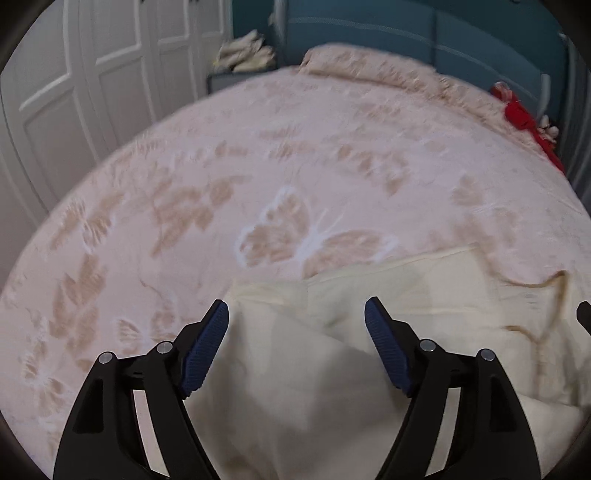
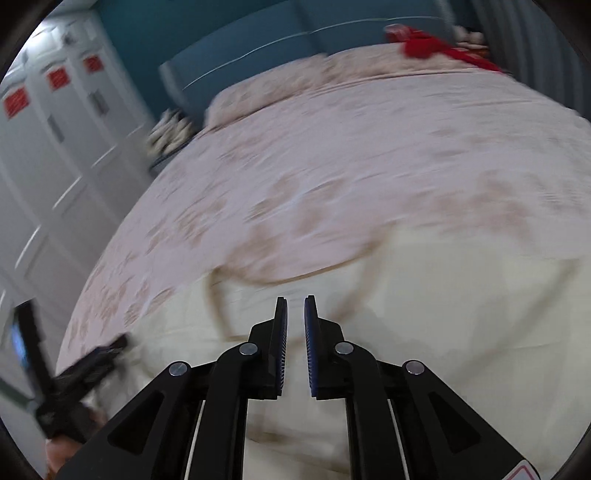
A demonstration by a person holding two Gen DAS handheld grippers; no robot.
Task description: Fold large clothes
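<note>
A cream garment (image 1: 332,369) with thin brown trim lies crumpled on the near part of a bed. In the left wrist view my left gripper (image 1: 295,306) hovers over its left portion, jaws open wide, with cloth below them and nothing pinched. My right gripper (image 2: 295,299) is over the same garment (image 2: 443,314); its pads stand a narrow gap apart and I see nothing caught between them. The left gripper (image 2: 92,362) shows blurred at the lower left of the right wrist view. A black tip of the right gripper (image 1: 583,314) peeks in at the right edge.
The bed carries a pink cover (image 1: 258,166) with a butterfly pattern and a pillow (image 1: 369,62) at the far end. A teal headboard (image 1: 406,33) stands behind, white wardrobe doors (image 1: 74,92) to the left, and a red cloth (image 1: 517,110) at the far right.
</note>
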